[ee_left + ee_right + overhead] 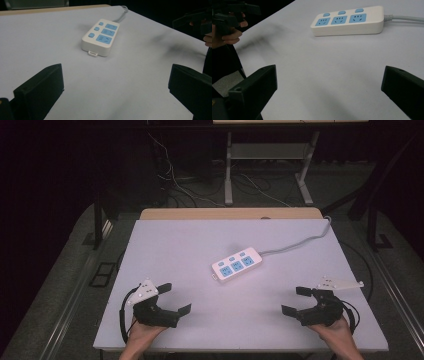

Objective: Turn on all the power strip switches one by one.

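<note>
A white power strip (236,264) with three blue sockets and three blue switches lies near the middle of the white table (190,240). Its grey cable (300,241) runs off to the far right. My left gripper (174,298) rests at the near left, jaws wide open and empty. My right gripper (297,300) rests at the near right, also open and empty. The strip (100,36) lies ahead of the left jaws, and the strip (348,20) lies ahead of the right jaws. Both grippers are well apart from it.
A wooden edge (230,213) runs along the table's far side. Beyond it, on the dark floor, stand a metal frame (267,165) and loose cables (190,185). The table's front edge is just under my hands.
</note>
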Demonstrator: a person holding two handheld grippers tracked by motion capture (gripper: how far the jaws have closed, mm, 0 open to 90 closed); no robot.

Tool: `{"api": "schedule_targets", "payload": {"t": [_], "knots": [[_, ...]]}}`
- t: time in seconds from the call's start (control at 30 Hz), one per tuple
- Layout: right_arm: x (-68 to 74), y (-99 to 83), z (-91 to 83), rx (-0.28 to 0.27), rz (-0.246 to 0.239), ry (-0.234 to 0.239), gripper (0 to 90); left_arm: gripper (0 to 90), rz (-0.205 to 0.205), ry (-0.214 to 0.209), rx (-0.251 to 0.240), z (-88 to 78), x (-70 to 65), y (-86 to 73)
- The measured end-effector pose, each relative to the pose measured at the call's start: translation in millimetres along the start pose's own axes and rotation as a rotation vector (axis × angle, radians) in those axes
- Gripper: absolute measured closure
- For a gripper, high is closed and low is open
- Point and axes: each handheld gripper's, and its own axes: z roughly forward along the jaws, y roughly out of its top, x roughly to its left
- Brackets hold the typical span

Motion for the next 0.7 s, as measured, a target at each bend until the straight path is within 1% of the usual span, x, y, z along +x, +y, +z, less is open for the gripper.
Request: {"api": "schedule_targets", "payload": {"t": [0.17, 0.4, 0.63, 0.7], "knots": [[-0.9, -0.4, -0.6, 0.006, 0.001, 0.004, 0.2, 0.0, -0.011, -0.011, 0.006, 0.5, 0.5, -0.8], [-0.8, -0.2, -1.5, 0.012, -0.001, 0.004, 0.2, 0.0, -0.011, -0.015, 0.012, 2.5, 0.1, -1.6], [1.4, -0.3, 2.3, 0.05, -0.013, 0.004, 0.2, 0.0, -0.01, -0.01, 0.022, 3.6, 2.1, -2.7], [2.1, -0.1, 2.9, 0.059, -0.019, 0.0, 0.3, 0.0, -0.018, -0.007, 0.018, 2.9, 2.6, -3.1]]}}
